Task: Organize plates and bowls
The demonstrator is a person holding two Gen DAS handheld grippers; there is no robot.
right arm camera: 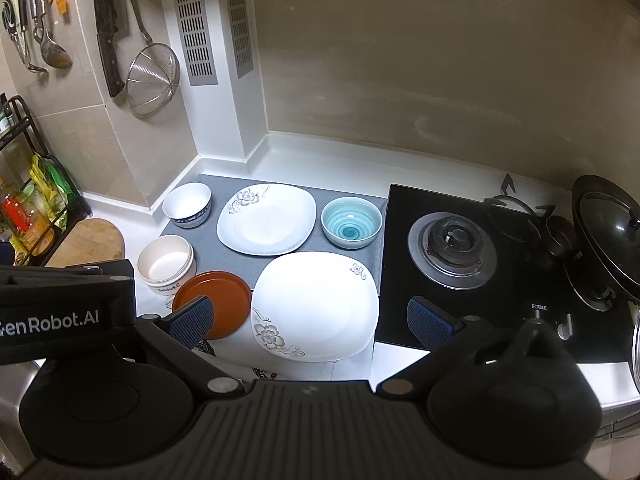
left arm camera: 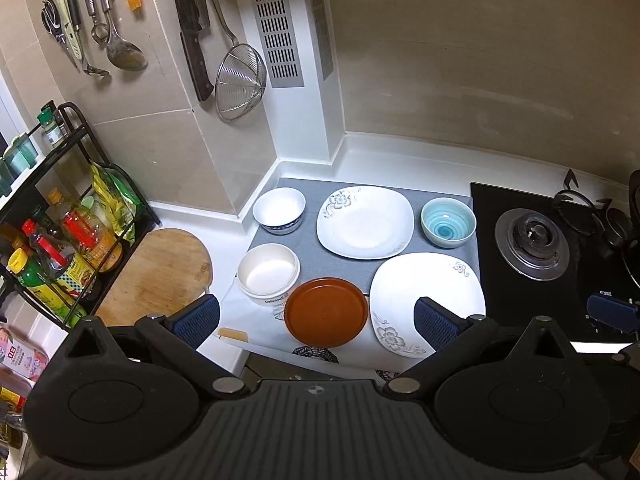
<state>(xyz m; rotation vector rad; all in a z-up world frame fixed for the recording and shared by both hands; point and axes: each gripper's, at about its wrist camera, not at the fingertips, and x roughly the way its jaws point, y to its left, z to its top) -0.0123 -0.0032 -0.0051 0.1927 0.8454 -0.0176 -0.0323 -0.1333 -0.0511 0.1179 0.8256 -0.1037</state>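
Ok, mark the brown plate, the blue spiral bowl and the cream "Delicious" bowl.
brown plate [left arm camera: 326, 312], left wrist view, flat centre.
blue spiral bowl [left arm camera: 448, 222], left wrist view, inside bottom.
cream "Delicious" bowl [right arm camera: 166, 258], right wrist view, inside bottom.

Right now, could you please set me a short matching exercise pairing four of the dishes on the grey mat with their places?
Things:
1. brown plate
2. teal bowl
3. blue-patterned white bowl
4. cream bowl

Places:
A. back left corner of the mat
B. beside the stove
C. front edge, between the cream bowl and a white plate
D. left side, in front of the patterned bowl

Pairs: 1-C, 2-B, 3-A, 4-D
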